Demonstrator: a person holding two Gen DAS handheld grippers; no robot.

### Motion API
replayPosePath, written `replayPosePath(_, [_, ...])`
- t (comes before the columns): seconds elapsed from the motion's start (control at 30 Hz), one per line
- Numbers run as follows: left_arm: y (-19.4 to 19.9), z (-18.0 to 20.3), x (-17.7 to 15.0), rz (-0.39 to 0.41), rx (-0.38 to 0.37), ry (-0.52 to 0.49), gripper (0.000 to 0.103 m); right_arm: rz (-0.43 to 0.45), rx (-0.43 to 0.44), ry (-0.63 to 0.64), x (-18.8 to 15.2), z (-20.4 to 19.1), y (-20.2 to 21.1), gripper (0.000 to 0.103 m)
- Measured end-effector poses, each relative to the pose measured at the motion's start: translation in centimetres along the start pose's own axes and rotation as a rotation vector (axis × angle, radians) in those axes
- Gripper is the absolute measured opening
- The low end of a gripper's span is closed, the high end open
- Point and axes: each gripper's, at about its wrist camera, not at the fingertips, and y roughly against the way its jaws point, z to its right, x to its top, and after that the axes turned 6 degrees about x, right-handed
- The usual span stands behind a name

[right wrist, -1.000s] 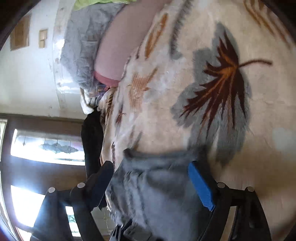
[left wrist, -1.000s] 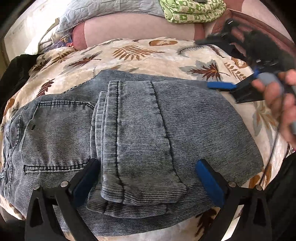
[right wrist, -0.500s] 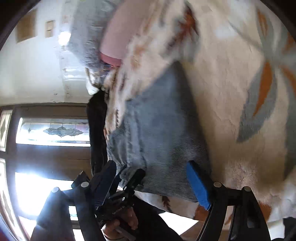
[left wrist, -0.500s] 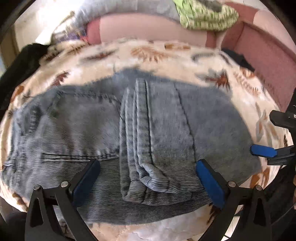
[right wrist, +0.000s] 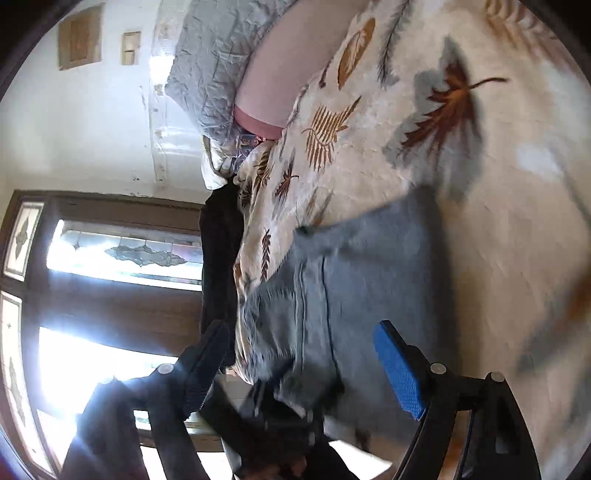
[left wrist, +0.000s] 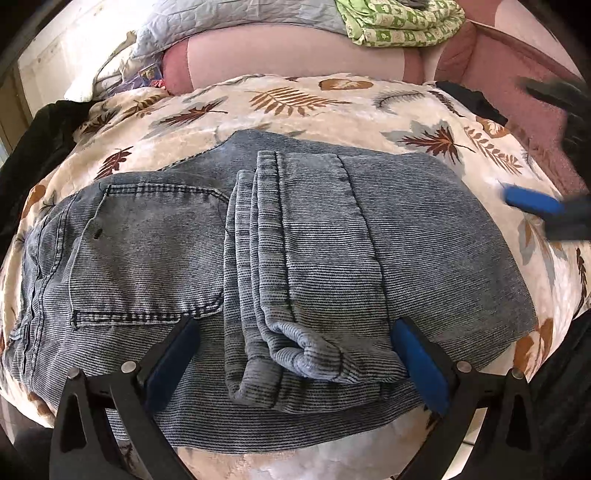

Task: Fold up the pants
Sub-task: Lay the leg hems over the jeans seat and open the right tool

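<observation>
The blue-grey corduroy pants (left wrist: pixel 266 258) lie folded on the leaf-print blanket (left wrist: pixel 303 103), legs doubled over the seat, hems near the back pocket. My left gripper (left wrist: pixel 295 354) is open and empty, its fingers straddling the folded leg hems at the near edge. My right gripper (right wrist: pixel 306 354) is open and empty, turned on its side over the right end of the pants (right wrist: pixel 354 273). It shows blurred at the right edge of the left wrist view (left wrist: pixel 535 206).
A pink sofa back (left wrist: pixel 295 48) with a grey quilt (left wrist: pixel 236 18) and green folded cloth (left wrist: pixel 399 22) stands behind. Dark clothing (left wrist: pixel 33 147) lies at the blanket's left edge. A bright stained-glass window (right wrist: pixel 110 258) fills the right wrist view's left.
The left gripper has drawn back and steadied over the near hems. The right gripper has swung from the near right edge back up beside the pants' right end.
</observation>
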Motion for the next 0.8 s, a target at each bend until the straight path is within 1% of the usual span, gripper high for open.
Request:
replayPosePath(0.03, [0.0,0.0,-0.1,0.006,-0.001,0.000,0.103,-0.023,-0.049,-0.024,0.9,1.9,-1.2,0.083])
replayPosePath(0.07, [0.1,0.0,-0.2,0.010,-0.003,0.000,0.103,-0.034,-0.099,-0.064,1.3,3.7,-1.8,0.081])
replayPosePath(0.1, [0.1,0.1,-0.2,0.012,-0.003,-0.003,0.103,-0.018,-0.090,-0.110,1.3,5.2,-1.9,0.077])
replayPosePath(0.13, [0.3,0.1,-0.3,0.017,-0.004,-0.003,0.103,0.007,-0.062,-0.110,1.2,4.9,-1.0,0.078])
replayPosePath(0.2, [0.3,-0.1,-0.5,0.035,-0.017,0.004,0.103,0.017,-0.067,-0.055,0.3,3.0,0.4,0.079])
replayPosePath(0.27, [0.4,0.1,-0.4,0.057,-0.011,0.003,0.103,0.036,-0.028,-0.015,-1.6,1.4,1.9,0.079])
replayPosePath(0.3, [0.4,0.1,-0.5,0.063,-0.008,0.003,0.103,0.036,-0.002,-0.006,-2.5,0.9,2.1,0.082])
replayPosePath(0.33, [0.5,0.1,-0.5,0.067,-0.009,0.004,0.103,0.026,0.002,-0.001,-3.9,0.8,2.1,0.085])
replayPosePath(0.37, [0.5,0.0,-0.6,0.070,-0.013,0.003,0.103,0.010,-0.021,-0.001,-4.7,1.1,1.6,0.086])
replayPosePath(0.4, [0.5,-0.1,-0.6,0.070,-0.019,0.004,0.103,-0.017,-0.067,-0.005,-5.7,2.2,1.0,0.087])
replayPosePath(0.43, [0.5,-0.2,-0.5,0.069,-0.026,0.008,0.103,-0.031,-0.102,-0.026,-6.0,3.2,0.5,0.085])
replayPosePath(0.47, [0.6,-0.4,-0.5,0.069,-0.037,0.017,0.103,-0.016,-0.084,-0.070,-6.3,4.7,0.6,0.083])
replayPosePath(0.5, [0.7,-0.5,-0.5,0.070,-0.044,0.024,0.103,0.028,-0.047,-0.088,-6.6,4.9,1.4,0.083])
replayPosePath(0.53, [0.8,-0.7,-0.5,0.071,-0.053,0.030,0.103,0.034,-0.043,-0.106,-6.9,4.4,2.2,0.084])
replayPosePath(0.6, [1.4,-1.3,-0.5,0.084,-0.080,0.066,0.103,0.071,-0.017,-0.026,-7.7,2.4,3.9,0.084])
replayPosePath(0.7, [3.5,-2.9,-0.2,0.153,-0.094,0.146,0.103,0.086,-0.011,0.024,-8.7,1.2,5.1,0.084])
replayPosePath(0.73, [4.5,-3.6,-0.1,0.190,-0.093,0.173,0.103,0.105,-0.022,0.032,-8.8,1.2,5.5,0.084])
replayPosePath(0.8, [6.9,-5.5,-0.2,0.263,-0.084,0.242,0.103,0.172,-0.046,0.041,-9.2,1.8,7.1,0.084])
